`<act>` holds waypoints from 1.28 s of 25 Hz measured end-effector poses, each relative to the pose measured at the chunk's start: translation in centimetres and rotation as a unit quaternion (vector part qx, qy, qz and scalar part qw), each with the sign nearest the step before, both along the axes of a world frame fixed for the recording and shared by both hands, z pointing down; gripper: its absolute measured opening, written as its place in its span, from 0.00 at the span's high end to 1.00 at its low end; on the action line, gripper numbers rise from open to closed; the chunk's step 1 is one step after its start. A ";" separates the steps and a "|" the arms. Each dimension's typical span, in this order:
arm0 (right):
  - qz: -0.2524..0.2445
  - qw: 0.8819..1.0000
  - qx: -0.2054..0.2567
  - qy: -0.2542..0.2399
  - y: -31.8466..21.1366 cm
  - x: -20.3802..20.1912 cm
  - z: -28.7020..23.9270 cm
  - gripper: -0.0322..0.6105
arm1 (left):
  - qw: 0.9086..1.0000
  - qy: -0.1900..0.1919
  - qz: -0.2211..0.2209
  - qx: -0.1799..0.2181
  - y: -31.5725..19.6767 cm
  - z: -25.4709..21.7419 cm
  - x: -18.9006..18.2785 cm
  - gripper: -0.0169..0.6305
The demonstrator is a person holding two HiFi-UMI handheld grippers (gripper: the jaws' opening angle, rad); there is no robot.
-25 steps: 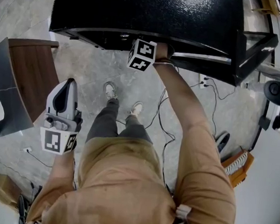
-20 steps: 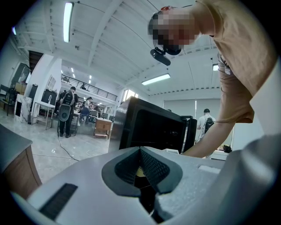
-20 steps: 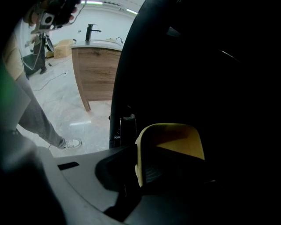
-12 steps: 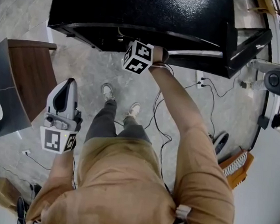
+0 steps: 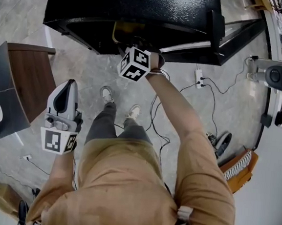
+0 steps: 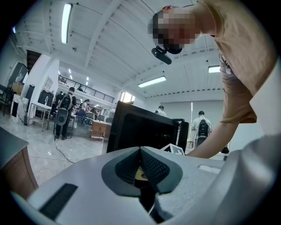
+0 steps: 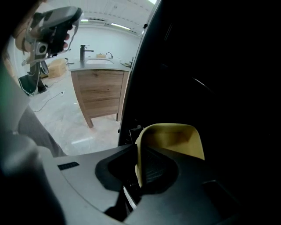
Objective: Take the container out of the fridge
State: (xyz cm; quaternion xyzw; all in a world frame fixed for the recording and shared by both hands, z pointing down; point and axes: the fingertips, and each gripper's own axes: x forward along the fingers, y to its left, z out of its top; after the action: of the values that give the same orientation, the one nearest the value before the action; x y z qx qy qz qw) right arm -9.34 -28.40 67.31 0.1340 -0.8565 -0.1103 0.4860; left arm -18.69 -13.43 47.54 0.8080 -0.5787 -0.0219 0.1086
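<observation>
A yellow container (image 7: 173, 138) with thin walls sits at the mouth of the black fridge (image 5: 140, 6). In the head view only a yellow rim of the container (image 5: 121, 32) shows at the dark opening. My right gripper (image 7: 137, 165) is shut on the container's left wall, which stands between its pads. From above, the right gripper (image 5: 134, 61) shows as its marker cube just below the fridge's front edge. My left gripper (image 5: 67, 89) hangs at the left, well clear of the fridge, jaws shut and holding nothing. From its own camera the left gripper (image 6: 141, 154) points toward the fridge.
The fridge door (image 5: 236, 37) stands swung open at the right. A wooden cabinet (image 5: 29, 75) stands at the left, seen with a sink and tap as the cabinet (image 7: 99, 92) in the right gripper view. Cables and a power strip (image 5: 199, 78) lie on the grey floor.
My right gripper has drawn back and to the left, out from the fridge opening, and the yellow container's rim has come into sight. The left gripper has stayed put.
</observation>
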 end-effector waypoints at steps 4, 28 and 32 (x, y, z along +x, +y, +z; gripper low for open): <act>0.012 1.000 -0.018 -0.019 1.4 0.6 -1.4 0.92 | 1.000 0.001 0.003 0.007 0.7 -0.9 1.0 0.97; 0.048 0.989 -0.030 -0.139 9.8 2.7 -10.2 0.92 | 0.998 -0.031 0.000 0.059 3.5 -6.8 3.3 0.97; 0.047 0.987 -0.028 -0.150 10.9 2.8 -11.2 0.92 | 0.997 -0.033 -0.006 0.063 3.8 -7.2 2.9 0.97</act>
State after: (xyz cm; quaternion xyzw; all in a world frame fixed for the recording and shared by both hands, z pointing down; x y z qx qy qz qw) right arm -6.53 -17.55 56.15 0.1755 -0.9153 -0.0422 0.3602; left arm -15.78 -9.65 40.38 0.8097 -0.5846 -0.0328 0.0383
